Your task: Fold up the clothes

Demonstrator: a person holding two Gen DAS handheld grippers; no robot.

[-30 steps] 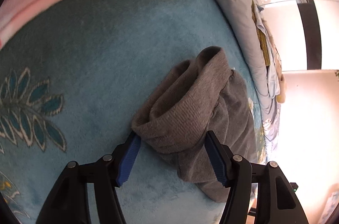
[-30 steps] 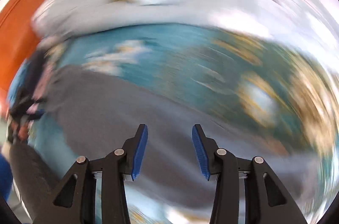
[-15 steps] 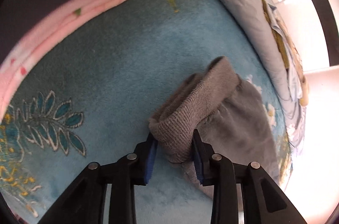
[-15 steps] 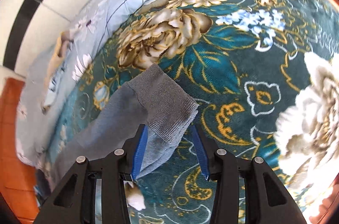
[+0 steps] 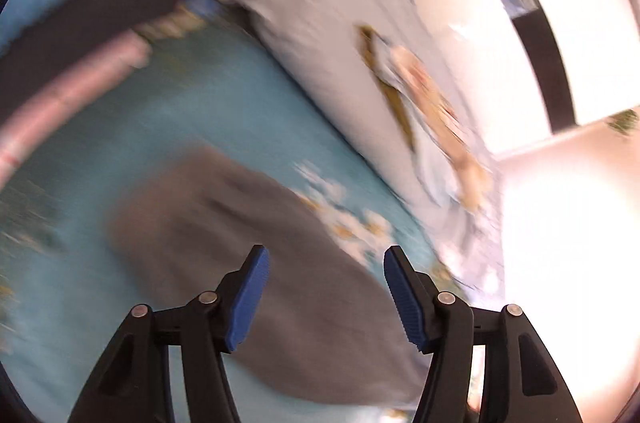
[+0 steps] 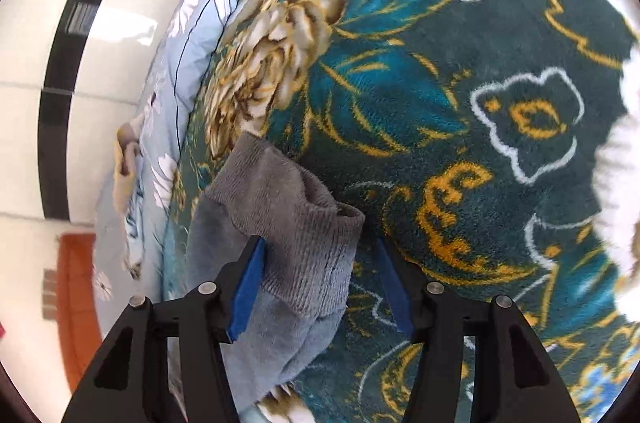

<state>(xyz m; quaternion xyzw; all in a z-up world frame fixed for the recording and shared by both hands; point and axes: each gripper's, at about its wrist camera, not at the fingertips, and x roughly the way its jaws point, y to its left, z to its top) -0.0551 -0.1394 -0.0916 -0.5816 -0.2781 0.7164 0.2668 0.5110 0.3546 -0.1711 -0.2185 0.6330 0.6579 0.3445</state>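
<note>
Both grippers have released: left gripper (image 5: 325,297) opening, empty above the grey garment (image 5: 256,243); right gripper (image 6: 320,285) opening astride its ribbed cuff (image 6: 296,219), nearer.

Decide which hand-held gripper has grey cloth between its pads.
The right hand-held gripper: a ribbed grey cuff sits between its opening pads. The left hand-held gripper, also opening, has nothing between them.

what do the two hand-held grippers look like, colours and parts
Both look alike. The left hand-held gripper has two black angular plastic fingers with triangular cut-outs, round silver screw heads at the joints, and ribbed blue pads on the inner faces. The right hand-held gripper has the same black frame, silver screws and blue pads. No cables or markings show.
</note>
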